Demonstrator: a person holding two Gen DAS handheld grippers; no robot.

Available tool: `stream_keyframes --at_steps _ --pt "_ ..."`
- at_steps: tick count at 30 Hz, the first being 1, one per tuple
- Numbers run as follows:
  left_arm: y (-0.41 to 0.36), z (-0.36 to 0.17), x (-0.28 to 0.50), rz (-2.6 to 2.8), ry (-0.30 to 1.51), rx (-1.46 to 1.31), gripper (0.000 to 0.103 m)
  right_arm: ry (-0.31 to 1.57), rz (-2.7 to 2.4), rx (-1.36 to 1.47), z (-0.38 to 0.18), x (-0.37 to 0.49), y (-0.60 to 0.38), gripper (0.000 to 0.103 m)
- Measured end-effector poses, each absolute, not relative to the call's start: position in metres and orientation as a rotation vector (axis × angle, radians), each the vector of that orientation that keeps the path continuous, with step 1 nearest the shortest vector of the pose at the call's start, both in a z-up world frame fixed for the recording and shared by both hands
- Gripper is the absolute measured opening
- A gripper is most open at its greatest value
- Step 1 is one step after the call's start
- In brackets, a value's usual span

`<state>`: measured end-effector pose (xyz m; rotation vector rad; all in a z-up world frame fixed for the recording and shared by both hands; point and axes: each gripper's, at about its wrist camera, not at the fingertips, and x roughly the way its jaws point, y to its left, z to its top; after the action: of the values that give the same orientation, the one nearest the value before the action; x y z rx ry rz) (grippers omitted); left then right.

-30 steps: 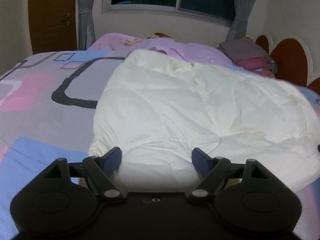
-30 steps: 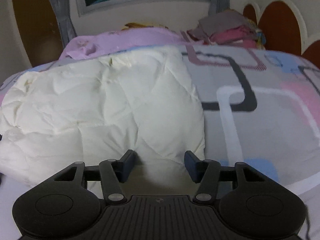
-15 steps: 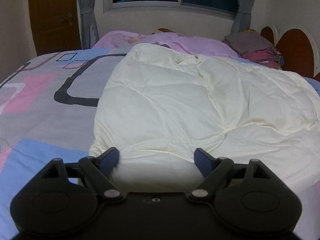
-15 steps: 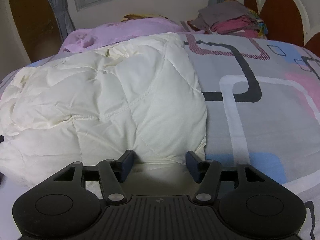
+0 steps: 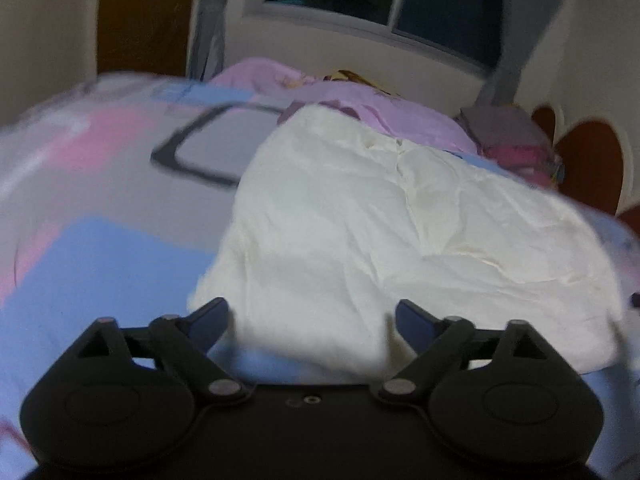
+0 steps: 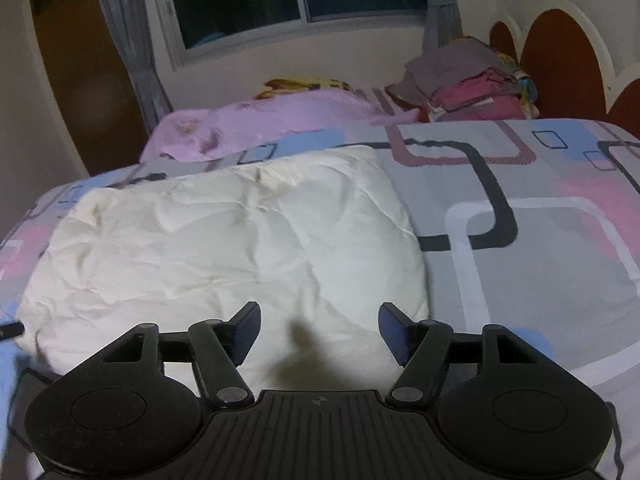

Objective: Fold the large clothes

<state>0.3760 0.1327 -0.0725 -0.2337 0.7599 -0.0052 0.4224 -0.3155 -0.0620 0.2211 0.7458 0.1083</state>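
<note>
On the bed (image 6: pixel 560 264), right in the middle of the bright patterned sheet, lies a big puffy white blanket (image 6: pixel 224 248). It is folded into a thick, soft block, with its near edge close to both grippers.

A moment ago the two grippers sat low, with the near edge of the blanket between their tips. Now both have pulled up and back a little. The left gripper (image 5: pixel 312 314) is spread wide and holds nothing; the blanket edge shows between its tips, but the tips do not press on it. That view is blurry, so the hand looks to be moving. The right gripper (image 6: pixel 318 330) is opening wider too, and it is empty as well. The blanket edge lies just past its tips, and a small dark shadow falls on the white cloth there.

The blanket looks smaller and farther off than before, and it stays put in its folded shape. I think this means the fold has just been laid down and let go. The blanket does not spring open, which is good.

Behind it, a purple blanket (image 6: pixel 256 124) is bunched up by the window wall. A pile of folded clothes (image 6: pixel 468 80) sits near the headboard.

What may come next is another fold, or a pat to flatten the puffy top.
</note>
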Motion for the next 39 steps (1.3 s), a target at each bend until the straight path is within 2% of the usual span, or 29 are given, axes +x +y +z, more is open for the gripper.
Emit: stream_keyframes --at_steps 1,2,4,8,25,28,31,32,33,34,35,39 --pt "0.136 -0.076 0.371 -0.005 0.766 -0.263 0.082 0.739 0.116 0.225 -0.061 0.421 -0.313 0.061" --pt "0.138 -0.080 0.367 0.002 0.772 -0.289 0.081 0.740 0.128 0.232 -0.060 0.420 -0.312 0.045" --pt "0.145 -0.089 0.359 0.010 0.784 -0.362 0.078 0.753 0.142 0.243 -0.061 0.421 -0.308 0.032" --pt "0.155 -0.103 0.357 -0.005 0.805 -0.495 0.074 0.746 0.145 0.235 -0.061 0.421 -0.300 0.031" --pt "0.173 -0.135 0.391 -0.027 0.727 -0.803 0.074 0.768 0.152 0.211 -0.064 0.441 -0.277 0.031" --pt "0.173 -0.138 0.396 -0.007 0.693 -0.868 0.078 0.776 0.181 0.212 -0.062 0.449 -0.271 0.008" --pt "0.168 -0.138 0.400 0.008 0.667 -0.885 0.080 0.775 0.198 0.202 -0.060 0.457 -0.260 0.007" --pt "0.167 -0.138 0.402 0.007 0.659 -0.892 0.079 0.774 0.205 0.200 -0.060 0.460 -0.256 0.007" --pt "0.167 -0.139 0.403 -0.001 0.647 -0.911 0.075 0.772 0.210 0.195 -0.060 0.463 -0.251 0.007" --pt "0.168 -0.141 0.403 -0.008 0.641 -0.929 0.066 0.773 0.214 0.195 -0.060 0.465 -0.247 0.007" --pt "0.169 -0.142 0.405 -0.010 0.650 -0.942 0.063 0.775 0.222 0.199 -0.060 0.468 -0.243 0.007" --pt "0.168 -0.139 0.393 0.007 0.670 -0.939 0.062 0.775 0.244 0.196 -0.061 0.472 -0.231 0.007"
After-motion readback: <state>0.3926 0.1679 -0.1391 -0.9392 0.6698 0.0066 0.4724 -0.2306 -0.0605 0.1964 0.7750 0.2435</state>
